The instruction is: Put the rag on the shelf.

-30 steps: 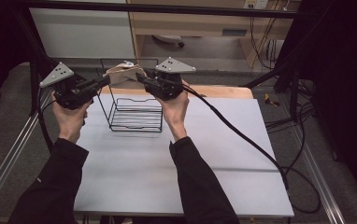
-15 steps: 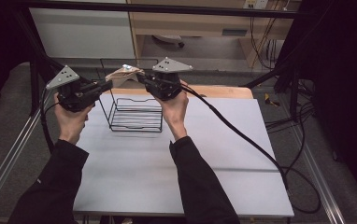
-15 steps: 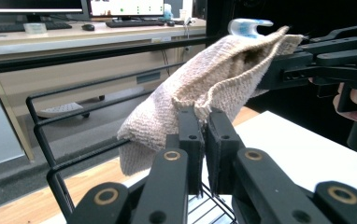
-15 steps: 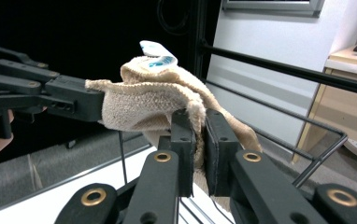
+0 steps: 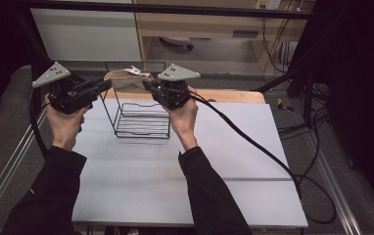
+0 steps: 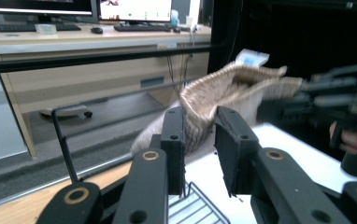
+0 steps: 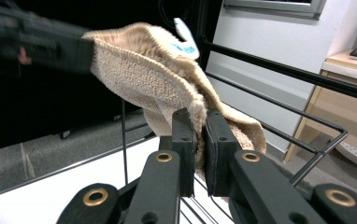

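A beige knitted cloth (image 5: pixel 126 76) with a small blue-and-white tag hangs in the air above a black wire basket (image 5: pixel 141 122). My right gripper (image 5: pixel 148 84) is shut on one end of it; in the right gripper view its pads (image 7: pixel 200 121) pinch a fold of the cloth (image 7: pixel 144 65). My left gripper (image 5: pixel 107 84) is at the other end. Its jaws have just been opening, and in the left gripper view they (image 6: pixel 200 121) stand apart with the cloth's edge (image 6: pixel 223 88) loose between them. Each gripper appears blurred in the other's view.
The basket stands at the back of the white table (image 5: pixel 175 176), below both grippers. A black frame bar (image 5: pixel 175 9) crosses behind, with a desk and cables beyond. The right gripper's thick cable (image 5: pixel 253 142) trails across the table to the right.
The left hand has lifted slightly and shifted a little. The right hand has stayed put, and the cloth still spans the gap between the two grippers above the basket.
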